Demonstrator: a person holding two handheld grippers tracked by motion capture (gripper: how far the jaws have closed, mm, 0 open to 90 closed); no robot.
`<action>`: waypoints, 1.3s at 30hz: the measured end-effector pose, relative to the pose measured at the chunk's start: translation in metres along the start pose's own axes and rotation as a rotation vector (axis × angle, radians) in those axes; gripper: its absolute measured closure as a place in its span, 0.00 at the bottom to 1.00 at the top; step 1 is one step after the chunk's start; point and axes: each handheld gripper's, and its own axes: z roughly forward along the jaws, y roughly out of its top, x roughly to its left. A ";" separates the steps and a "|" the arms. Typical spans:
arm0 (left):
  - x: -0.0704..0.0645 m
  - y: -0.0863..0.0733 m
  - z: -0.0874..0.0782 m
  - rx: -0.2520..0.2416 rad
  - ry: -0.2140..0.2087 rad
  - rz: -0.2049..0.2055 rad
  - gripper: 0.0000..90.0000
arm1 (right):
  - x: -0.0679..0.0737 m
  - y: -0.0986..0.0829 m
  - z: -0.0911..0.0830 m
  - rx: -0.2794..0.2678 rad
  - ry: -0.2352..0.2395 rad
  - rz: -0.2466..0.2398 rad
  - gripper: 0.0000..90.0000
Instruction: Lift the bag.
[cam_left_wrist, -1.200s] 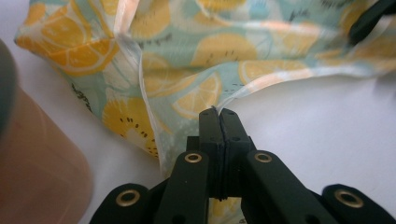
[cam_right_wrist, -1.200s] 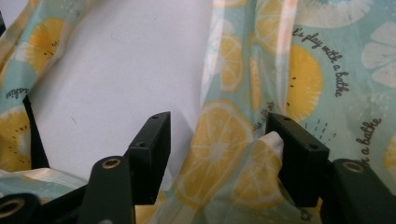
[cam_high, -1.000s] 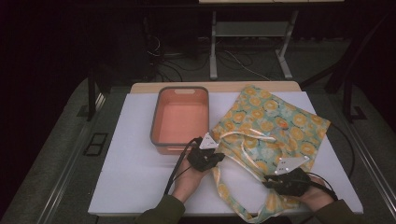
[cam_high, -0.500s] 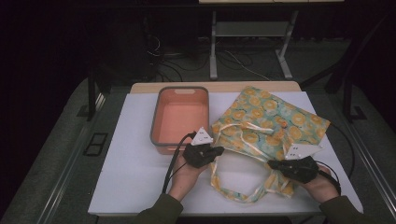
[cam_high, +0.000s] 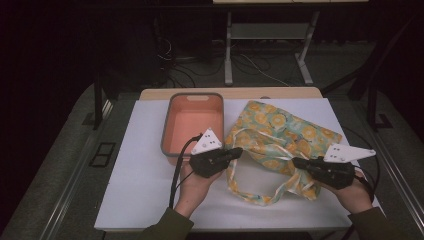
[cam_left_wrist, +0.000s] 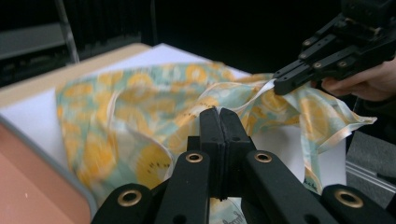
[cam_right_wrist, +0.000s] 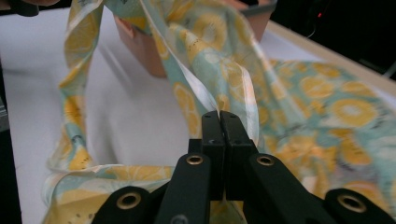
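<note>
Left gripper (cam_left_wrist: 218, 111): jaws pressed fully together, with the edge of the bag (cam_high: 280, 137) pinched between the tips. Right gripper (cam_right_wrist: 219, 113): jaws likewise closed tight, clamped on a pale-edged fold of the same bag. The bag, teal cloth printed with yellow citrus slices, lies on the white table (cam_high: 135, 185) just right of the tub (cam_high: 192, 122), its nearer edge lifted and stretched between the two grippers. In the high view the left gripper (cam_high: 235, 151) sits at the tub's near right corner and the right gripper (cam_high: 296, 162) well to the right of the tub, at the bag's near edge; a strap loops on the table between them, toward the person. The left gripper view adds the right gripper (cam_left_wrist: 280, 84) seen from ahead, its tips shut on the cloth and a hand behind it, plus the tub's grey rim at lower left. The right gripper view shows the bag hanging in front of the tub, and the strap trailing down to the table. Small dark marks appear on the cloth; they cannot be read.
</note>
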 end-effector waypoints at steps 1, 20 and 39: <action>0.001 0.002 0.001 -0.002 0.002 0.006 1.00 | -0.001 0.003 -0.001 -0.010 -0.009 -0.004 0.99; 0.054 0.051 0.030 -0.061 0.097 -0.028 1.00 | -0.055 0.058 0.002 -0.131 -0.133 0.030 0.99; 0.109 0.045 0.108 0.243 0.227 -0.116 0.99 | -0.116 0.025 0.084 0.097 -0.179 0.202 0.99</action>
